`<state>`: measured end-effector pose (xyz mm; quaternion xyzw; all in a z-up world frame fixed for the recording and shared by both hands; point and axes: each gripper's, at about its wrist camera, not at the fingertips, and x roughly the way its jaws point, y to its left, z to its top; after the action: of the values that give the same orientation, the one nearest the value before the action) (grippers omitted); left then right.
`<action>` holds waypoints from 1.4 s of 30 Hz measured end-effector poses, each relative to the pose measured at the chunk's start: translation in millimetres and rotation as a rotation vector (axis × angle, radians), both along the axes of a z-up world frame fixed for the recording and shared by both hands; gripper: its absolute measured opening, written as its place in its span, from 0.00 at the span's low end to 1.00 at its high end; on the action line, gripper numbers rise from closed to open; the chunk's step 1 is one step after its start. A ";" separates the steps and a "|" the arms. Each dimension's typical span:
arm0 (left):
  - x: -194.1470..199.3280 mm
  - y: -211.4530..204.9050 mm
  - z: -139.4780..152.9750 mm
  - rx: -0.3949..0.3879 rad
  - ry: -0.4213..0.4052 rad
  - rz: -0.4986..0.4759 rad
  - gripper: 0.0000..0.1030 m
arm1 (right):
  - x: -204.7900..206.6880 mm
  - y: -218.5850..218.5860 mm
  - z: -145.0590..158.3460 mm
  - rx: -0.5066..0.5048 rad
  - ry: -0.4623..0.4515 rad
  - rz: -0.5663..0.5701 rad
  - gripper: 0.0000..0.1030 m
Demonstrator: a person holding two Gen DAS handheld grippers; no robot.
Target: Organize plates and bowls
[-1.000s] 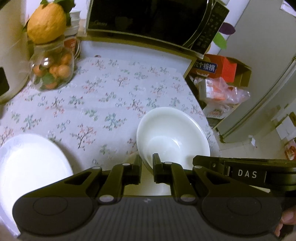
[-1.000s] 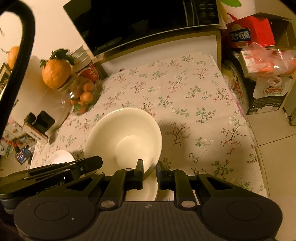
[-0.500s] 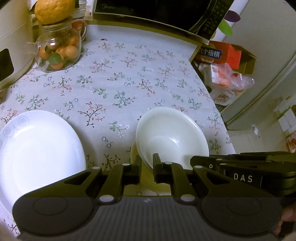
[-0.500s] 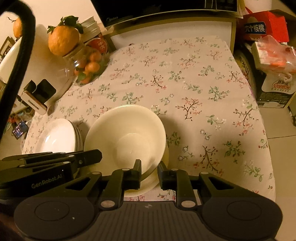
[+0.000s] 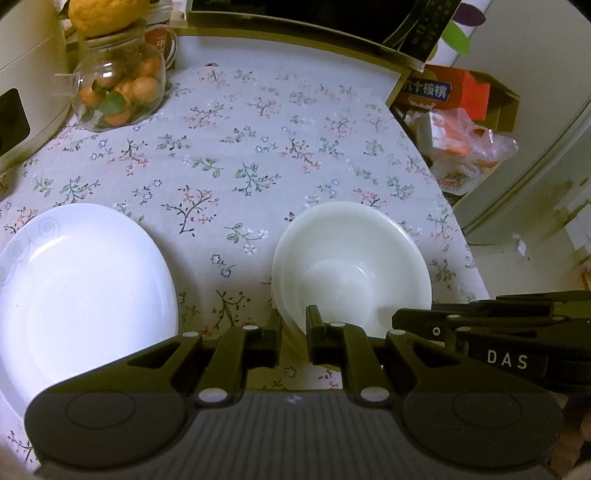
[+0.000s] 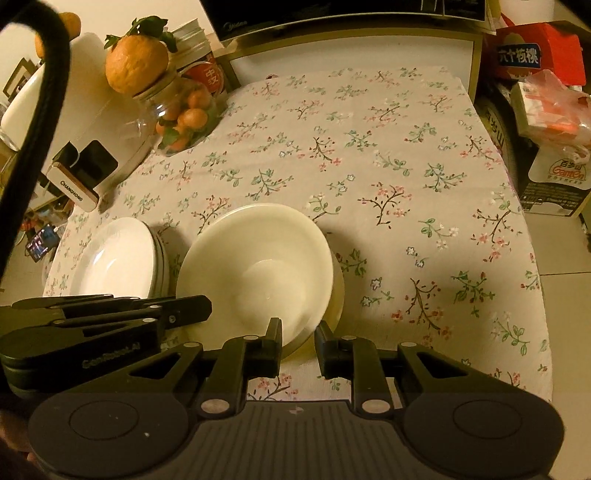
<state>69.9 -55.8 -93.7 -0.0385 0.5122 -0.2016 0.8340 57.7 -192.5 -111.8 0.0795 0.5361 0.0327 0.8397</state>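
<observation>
A white bowl (image 5: 351, 266) (image 6: 258, 258) sits nested in another white bowl (image 6: 338, 295) near the table's front edge. My left gripper (image 5: 294, 328) is shut on the top bowl's near rim, one finger inside and one outside. My right gripper (image 6: 298, 334) is shut on the same near rim a little further right, and its side shows in the left wrist view (image 5: 480, 332). To the left of the bowls lies a stack of white plates (image 5: 74, 288) (image 6: 118, 258), touched by neither gripper.
A floral tablecloth (image 5: 258, 147) covers the table. A glass jar of small oranges (image 5: 118, 92) with a big citrus on top stands at the back left beside a white appliance (image 5: 22, 92). A microwave (image 6: 332, 14) lines the back. Boxes and bags (image 5: 454, 122) crowd the floor right.
Both grippers came down with the white bowl, which now rests inside the lower bowl. Both views tilted downward, and the plate stack shows more fully at the left.
</observation>
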 end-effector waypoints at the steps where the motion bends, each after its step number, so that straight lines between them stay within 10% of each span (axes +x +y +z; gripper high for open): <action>1: 0.1 0.3 -0.2 0.003 0.000 0.000 0.11 | -0.1 0.3 -0.7 0.000 0.002 0.001 0.19; 42: 11.1 0.8 -2.4 0.030 -0.024 0.032 0.35 | 3.1 -6.4 5.1 -0.045 -0.051 -0.042 0.41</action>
<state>81.0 -55.0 -96.1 -0.0315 0.5044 -0.1809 0.8437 60.8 -199.0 -106.7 0.0709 0.5132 0.0048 0.8553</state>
